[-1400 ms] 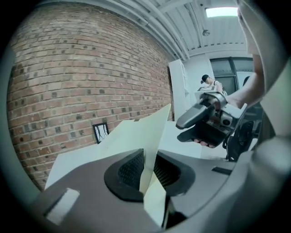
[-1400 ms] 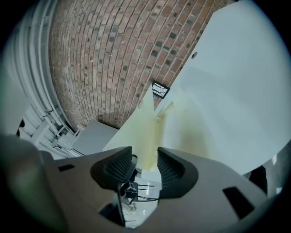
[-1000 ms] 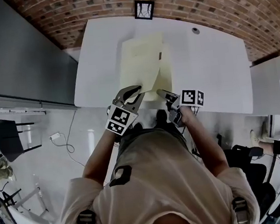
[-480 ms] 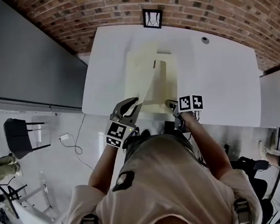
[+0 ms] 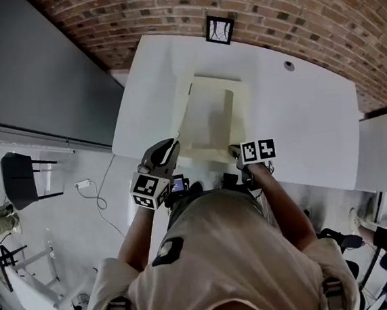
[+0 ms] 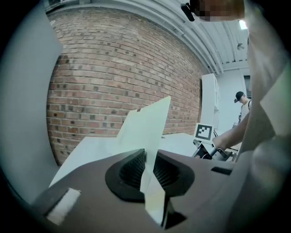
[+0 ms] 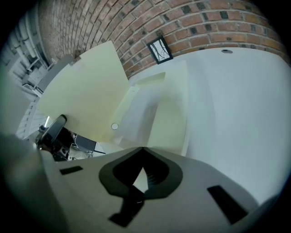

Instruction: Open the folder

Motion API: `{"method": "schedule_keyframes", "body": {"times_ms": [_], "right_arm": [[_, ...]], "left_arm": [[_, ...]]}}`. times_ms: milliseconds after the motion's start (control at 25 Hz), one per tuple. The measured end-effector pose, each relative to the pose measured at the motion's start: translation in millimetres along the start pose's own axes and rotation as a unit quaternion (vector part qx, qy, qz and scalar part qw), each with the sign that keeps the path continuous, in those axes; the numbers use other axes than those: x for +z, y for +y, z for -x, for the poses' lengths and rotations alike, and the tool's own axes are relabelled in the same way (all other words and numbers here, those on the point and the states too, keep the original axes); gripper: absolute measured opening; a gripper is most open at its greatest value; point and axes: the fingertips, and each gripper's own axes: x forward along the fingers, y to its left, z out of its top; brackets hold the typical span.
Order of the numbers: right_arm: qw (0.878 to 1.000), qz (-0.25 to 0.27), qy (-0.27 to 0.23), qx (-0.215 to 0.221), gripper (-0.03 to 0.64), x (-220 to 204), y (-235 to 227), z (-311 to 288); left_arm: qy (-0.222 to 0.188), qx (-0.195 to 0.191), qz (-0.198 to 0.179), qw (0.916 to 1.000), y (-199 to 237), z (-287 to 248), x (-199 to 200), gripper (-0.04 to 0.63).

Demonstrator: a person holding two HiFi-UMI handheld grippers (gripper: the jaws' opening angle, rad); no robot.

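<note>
Nearest to me, at the near edge of the white rectangular table [image 5: 299, 120], both hand-held grippers sit side by side. The left gripper [image 5: 171, 146] is clamped on the near corner of the front cover [image 7: 86, 91] of the pale yellow card folder [image 5: 210, 118]; in the left gripper view the thin card runs straight up between the ribbed pads. The right gripper [image 5: 237, 151] is clenched tight, its tips angled down at the near edge of the folder's lower leaf [image 7: 170, 123]. A pale sliver shows behind the tips, and I cannot tell whether any card is nipped there. Just beyond the grippers, the folder lies in the middle of the table with its long axis running away from me toward the red brick wall [image 5: 302, 11]. The cover stands roughly upright along the folder's left long side, where I judge the spine to be, and the inside of the lower leaf is bare to the right of it. The move ahead turns on that one relation: the cover rises directly ahead of the left gripper, so this hand would carry it outward to my left and down onto bare table — the right stays beside the lower leaf.
</note>
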Motion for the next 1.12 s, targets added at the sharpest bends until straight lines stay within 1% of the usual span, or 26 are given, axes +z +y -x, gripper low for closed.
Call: {"method": "schedule_keyframes", "body": {"times_ms": [120, 200, 360, 560, 920, 1000, 1120], "right_arm": [[1.000, 0.009, 0.004, -0.010, 0.005, 1, -1, -1], [1.000, 0.016, 0.006, -0.019, 0.005, 1, -1, -3], [1.000, 0.009, -0.003, -0.026, 0.005, 2, -1, -4], [0.999, 0.001, -0.034, -0.033, 0.005, 1, 3, -6], [0.995, -0.017, -0.067, -0.065, 0.005, 2, 4, -4], [0.995, -0.014, -0.072, -0.070, 0.005, 4, 4, -4], [0.994, -0.008, -0.077, -0.073, 0.005, 5, 4, -4]], "left_arm": [[0.000, 0.013, 0.011, 0.9999, 12, 7, -3, 0.034], [-0.004, 0.021, 0.012, 0.9997, 20, 10, -5, 0.032], [-0.009, 0.028, 0.017, 0.9994, 32, 17, -8, 0.031], [-0.005, 0.016, 0.021, 0.9996, 43, 27, -19, 0.029], [0.002, -0.003, 0.012, 0.9999, 62, 38, -30, 0.028], [0.011, -0.004, 0.011, 0.9999, 64, 38, -33, 0.028], [0.023, 0.008, 0.010, 0.9997, 69, 38, -37, 0.028]]}}
